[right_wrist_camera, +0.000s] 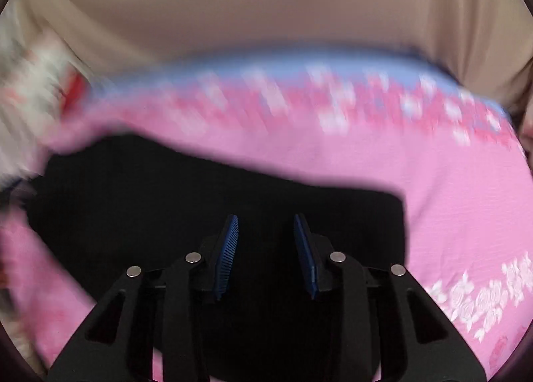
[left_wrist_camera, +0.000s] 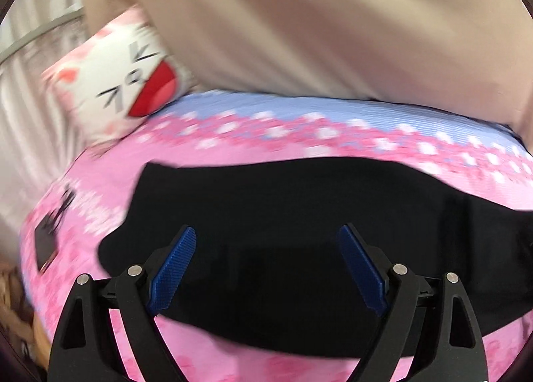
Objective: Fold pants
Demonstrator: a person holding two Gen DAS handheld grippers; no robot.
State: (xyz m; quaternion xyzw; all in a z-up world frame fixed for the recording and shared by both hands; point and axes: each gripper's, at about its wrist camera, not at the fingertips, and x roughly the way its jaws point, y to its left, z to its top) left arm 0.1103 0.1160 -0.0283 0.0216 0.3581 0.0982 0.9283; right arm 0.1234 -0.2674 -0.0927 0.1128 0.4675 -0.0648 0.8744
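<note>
Black pants (left_wrist_camera: 283, 215) lie flat on a pink flowered bedsheet (left_wrist_camera: 100, 189). My left gripper (left_wrist_camera: 266, 232) is wide open above the near part of the pants, with nothing between its blue pads (left_wrist_camera: 171, 272). In the right wrist view the pants (right_wrist_camera: 150, 202) fill the lower left, ending in a straight edge at the right. My right gripper (right_wrist_camera: 266, 220) hovers over them with its blue pads (right_wrist_camera: 226, 255) partly apart and empty. Both views are blurred by motion.
A white cat-face pillow (left_wrist_camera: 130, 82) lies at the bed's far left. A beige curtain (left_wrist_camera: 316, 15) hangs behind the bed. The sheet (right_wrist_camera: 466, 198) extends to the right of the pants. A dark flat object (left_wrist_camera: 46, 245) lies at the sheet's left edge.
</note>
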